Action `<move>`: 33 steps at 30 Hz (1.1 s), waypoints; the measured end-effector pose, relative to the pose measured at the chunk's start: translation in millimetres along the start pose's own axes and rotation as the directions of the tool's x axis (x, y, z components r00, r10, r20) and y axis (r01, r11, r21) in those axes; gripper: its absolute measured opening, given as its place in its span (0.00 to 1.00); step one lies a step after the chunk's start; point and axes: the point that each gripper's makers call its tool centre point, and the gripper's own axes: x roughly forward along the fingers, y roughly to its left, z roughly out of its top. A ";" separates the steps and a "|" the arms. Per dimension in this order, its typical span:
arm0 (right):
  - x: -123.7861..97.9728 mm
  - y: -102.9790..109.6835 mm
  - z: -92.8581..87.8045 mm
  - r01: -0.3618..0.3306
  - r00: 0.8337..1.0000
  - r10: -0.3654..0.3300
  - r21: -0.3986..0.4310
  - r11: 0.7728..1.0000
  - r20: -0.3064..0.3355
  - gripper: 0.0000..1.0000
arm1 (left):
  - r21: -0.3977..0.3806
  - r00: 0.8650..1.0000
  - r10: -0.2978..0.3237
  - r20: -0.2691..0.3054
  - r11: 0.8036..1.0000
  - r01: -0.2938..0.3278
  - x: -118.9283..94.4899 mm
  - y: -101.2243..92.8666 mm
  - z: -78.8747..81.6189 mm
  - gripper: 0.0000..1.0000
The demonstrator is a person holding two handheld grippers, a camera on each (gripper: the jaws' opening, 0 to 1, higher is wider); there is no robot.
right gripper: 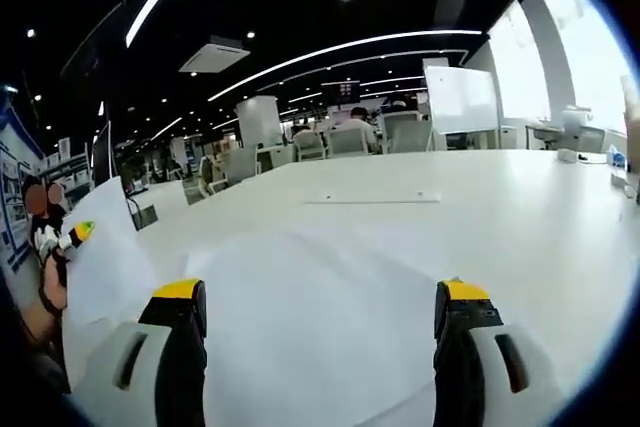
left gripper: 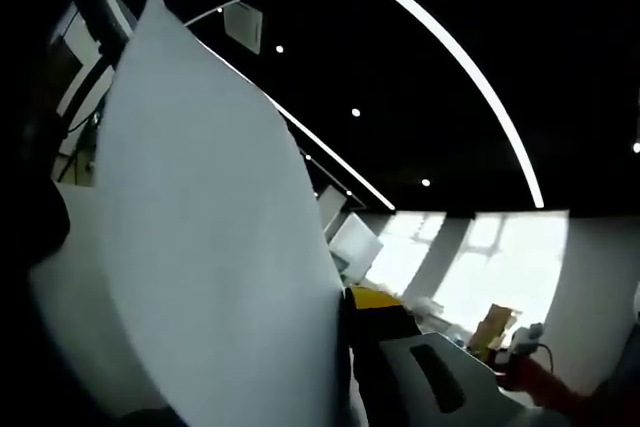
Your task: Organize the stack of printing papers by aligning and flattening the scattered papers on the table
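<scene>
A large white sheet of paper (left gripper: 210, 247) stands upright in the left gripper view. My left gripper (left gripper: 350, 302) is shut on its lower edge. Its right jaw with the yellow tip shows beside the sheet, and the other jaw is hidden behind the paper. In the right gripper view that same left gripper (right gripper: 76, 235) holds the raised sheet (right gripper: 110, 257) at the far left, next to a person's hand (right gripper: 50, 297). My right gripper (right gripper: 322, 292) is open, jaws wide apart, over loose white papers (right gripper: 320, 327) lying on the white table (right gripper: 500, 197).
A single flat sheet (right gripper: 372, 198) lies farther out on the table. Chairs (right gripper: 345, 140), a whiteboard (right gripper: 460, 99) and seated people stand beyond the far edge. Small items (right gripper: 568, 155) sit at the table's right end near bright windows.
</scene>
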 end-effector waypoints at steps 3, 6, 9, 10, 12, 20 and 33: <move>1.7 -3.2 -0.4 0.003 1.000 -0.003 0.001 1.000 0.004 0.90 | 0.001 1.000 0.000 0.000 1.000 0.000 -0.2 -0.2 -0.1 0.07; 2.9 -5.5 1.5 0.000 1.000 0.000 -0.002 1.000 0.027 0.90 | 0.000 1.000 0.000 0.000 1.000 0.000 -0.4 -0.4 -0.1 0.07; 2.2 -4.9 8.2 -0.012 0.997 0.011 0.014 1.000 0.080 0.90 | 0.000 1.000 0.000 0.001 1.000 0.000 -0.4 -0.5 0.0 0.07; 2.0 -4.8 9.0 -0.018 0.996 0.016 0.017 1.000 0.089 0.90 | 0.000 1.000 0.000 0.000 1.000 0.000 -0.4 -0.4 0.0 0.07; 2.4 -5.8 10.1 -0.019 0.995 0.017 0.018 1.000 0.099 0.90 | 0.000 1.000 0.000 0.001 1.000 0.000 -0.5 -0.2 0.2 0.07; 3.3 -10.7 6.6 -0.011 0.995 0.009 0.025 1.000 0.103 0.90 | -0.002 1.000 0.000 0.003 1.000 0.000 -0.5 0.6 0.9 0.07; 1.4 -9.9 -17.3 0.025 0.998 -0.022 -0.041 0.999 0.064 0.90 | -0.006 1.000 0.000 0.005 1.000 0.000 -0.4 1.5 1.6 0.07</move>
